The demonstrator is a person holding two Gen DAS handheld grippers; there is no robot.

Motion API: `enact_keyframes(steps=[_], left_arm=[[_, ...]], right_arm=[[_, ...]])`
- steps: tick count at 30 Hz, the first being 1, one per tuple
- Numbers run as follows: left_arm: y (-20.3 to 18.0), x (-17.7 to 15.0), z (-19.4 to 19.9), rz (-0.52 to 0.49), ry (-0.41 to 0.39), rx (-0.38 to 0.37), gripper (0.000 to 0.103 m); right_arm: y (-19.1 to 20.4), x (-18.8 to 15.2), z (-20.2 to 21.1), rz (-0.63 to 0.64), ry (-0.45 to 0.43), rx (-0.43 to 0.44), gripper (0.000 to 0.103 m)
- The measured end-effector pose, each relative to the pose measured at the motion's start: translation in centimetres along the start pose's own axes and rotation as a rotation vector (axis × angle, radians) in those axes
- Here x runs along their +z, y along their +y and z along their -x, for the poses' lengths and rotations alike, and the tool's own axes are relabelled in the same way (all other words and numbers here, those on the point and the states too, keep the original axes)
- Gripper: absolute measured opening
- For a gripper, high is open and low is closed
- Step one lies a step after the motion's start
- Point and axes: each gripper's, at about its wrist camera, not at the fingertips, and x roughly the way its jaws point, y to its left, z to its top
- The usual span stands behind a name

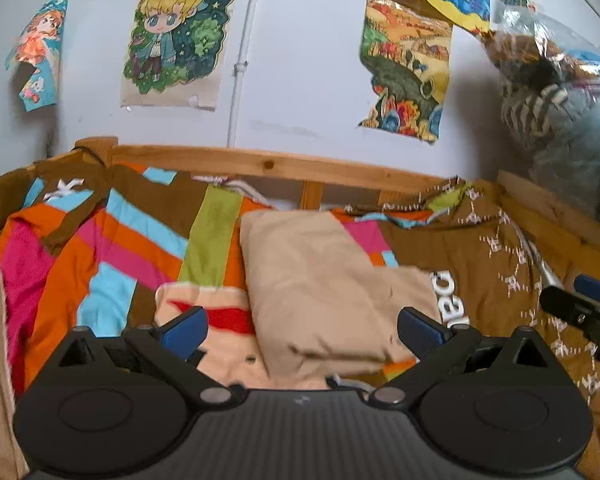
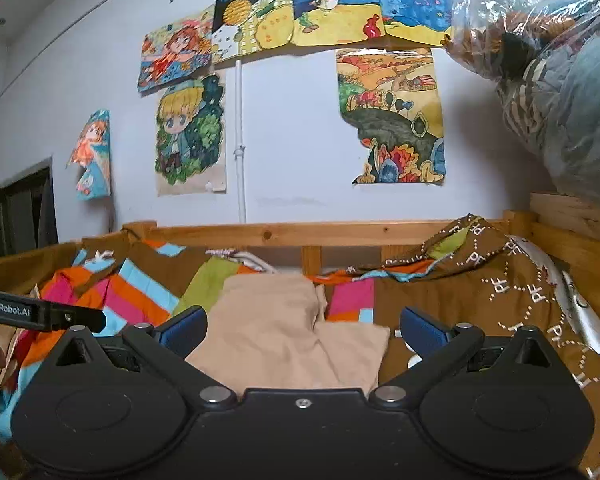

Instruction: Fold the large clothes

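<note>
Nearest the lens, both tools stood wide open and empty: the left tool (image 1: 302, 332) hung just above the folded beige garment (image 1: 324, 288), the right tool (image 2: 302, 330) above the same bundle, neither touching cloth. The garment lay in the middle of the bed, on the striped bedspread (image 1: 112, 248), with the wooden bed rail (image 1: 268, 166) behind it. The fold looked nearly finished. To do the step well, each tool would likely need to pinch a loose corner through every layer, then both lift and lay it over evenly, keeping the edges aligned.
</note>
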Motion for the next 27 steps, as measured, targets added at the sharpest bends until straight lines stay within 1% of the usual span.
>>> enact_keyframes(steps=[3, 6, 8, 11, 27], left_arm=[[0.1, -2.1, 0.6, 0.028, 0.014, 0.015, 0.102], [0.2, -4.1, 0.5, 0.062, 0.028, 0.034, 0.102], [0.3, -5.0, 0.4, 0.061, 0.047, 0.042, 0.102], [0.3, -5.9, 0.4, 0.038, 0.055, 0.050, 0.102], [0.5, -6.5, 0.4, 0.041, 0.065, 0.057, 0.102]], right_arm=[[0.6, -1.4, 1.2, 0.003, 0.022, -0.002, 0.102], [0.9, -3.2, 1.8, 0.004, 0.063, -0.011, 0.102], [1.1, -4.1, 1.8, 0.009, 0.087, -0.010, 0.102], [1.2, -4.9, 1.2, 0.014, 0.125, -0.009, 0.102], [0.6, -5.0, 1.1, -0.014, 0.125, -0.023, 0.102]])
